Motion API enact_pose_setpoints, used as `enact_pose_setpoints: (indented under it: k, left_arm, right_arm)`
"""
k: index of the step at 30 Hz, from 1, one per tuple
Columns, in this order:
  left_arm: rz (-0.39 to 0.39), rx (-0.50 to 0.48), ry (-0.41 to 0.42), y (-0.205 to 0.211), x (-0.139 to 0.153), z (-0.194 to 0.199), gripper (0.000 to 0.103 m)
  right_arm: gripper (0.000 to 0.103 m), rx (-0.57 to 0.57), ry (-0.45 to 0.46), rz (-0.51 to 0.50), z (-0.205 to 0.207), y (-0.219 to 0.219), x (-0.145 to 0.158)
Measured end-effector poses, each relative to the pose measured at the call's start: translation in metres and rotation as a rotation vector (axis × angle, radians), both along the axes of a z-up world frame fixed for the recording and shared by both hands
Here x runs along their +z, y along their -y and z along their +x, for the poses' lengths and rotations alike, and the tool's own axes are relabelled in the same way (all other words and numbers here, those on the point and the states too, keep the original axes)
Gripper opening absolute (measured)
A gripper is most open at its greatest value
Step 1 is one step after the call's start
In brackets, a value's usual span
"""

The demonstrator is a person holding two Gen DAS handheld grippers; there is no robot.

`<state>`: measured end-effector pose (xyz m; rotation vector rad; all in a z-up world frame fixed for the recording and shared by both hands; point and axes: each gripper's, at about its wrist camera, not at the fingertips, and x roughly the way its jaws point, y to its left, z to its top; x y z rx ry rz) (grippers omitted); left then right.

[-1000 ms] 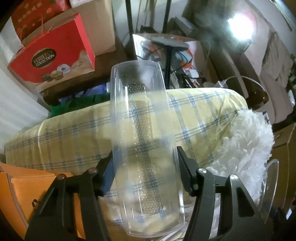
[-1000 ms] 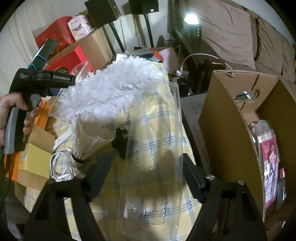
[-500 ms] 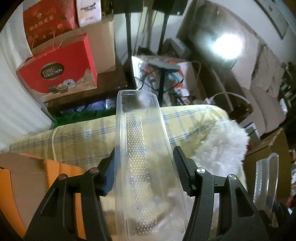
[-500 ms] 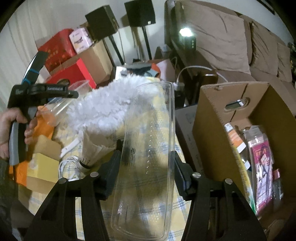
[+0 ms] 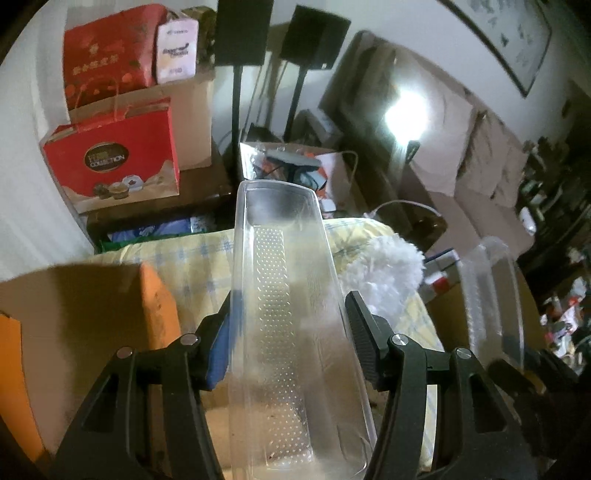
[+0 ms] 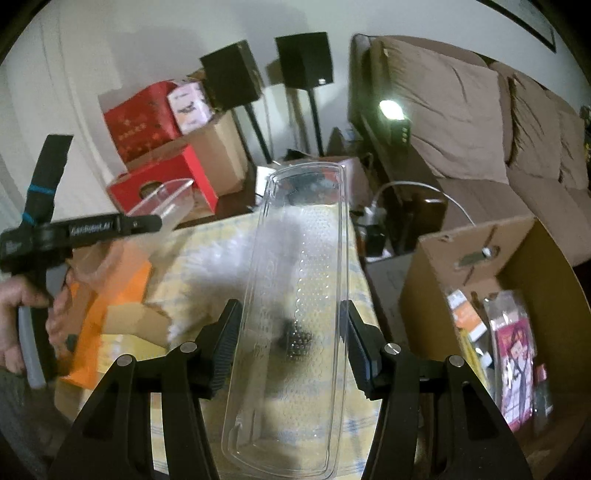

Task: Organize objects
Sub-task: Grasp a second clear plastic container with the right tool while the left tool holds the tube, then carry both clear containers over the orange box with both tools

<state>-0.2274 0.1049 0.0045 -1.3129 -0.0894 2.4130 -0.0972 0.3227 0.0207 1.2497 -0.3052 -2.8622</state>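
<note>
Clear tray (image 5: 291, 332) clamped in my left gripper (image 5: 291, 332), clear lid (image 6: 295, 321) in my right gripper (image 6: 291, 332), jaws lately closing; next, align and mate both.

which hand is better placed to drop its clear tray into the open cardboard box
Right, probably. The open cardboard box sits just beside the right gripper and its clear tray. The left gripper holds its own tray over the checked cloth, farther off.

A cluttered home living room

A brown cushioned fabric sofa (image 6: 461, 107) lined the wall beside two black box speakers on stands (image 6: 266, 70), with red cardboard gift boxes (image 5: 110, 147), an open brown cardboard carton (image 6: 509, 258) and a framed picture (image 5: 506, 33).
</note>
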Motion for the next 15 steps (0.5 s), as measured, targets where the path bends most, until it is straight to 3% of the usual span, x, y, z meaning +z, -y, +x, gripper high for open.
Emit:
enact_pose_setpoints:
  k: [6, 15]
  left_arm:
    - [0.048, 0.028, -0.038, 0.033, 0.008, 0.028, 0.053]
    - [0.051, 0.102, -0.089, 0.086, 0.020, 0.056, 0.053]
  right_arm:
    - [0.055, 0.051, -0.020, -0.041, -0.013, 0.029, 0.011]
    - [0.055, 0.140, -0.031, -0.058, -0.033, 0.085, 0.019]
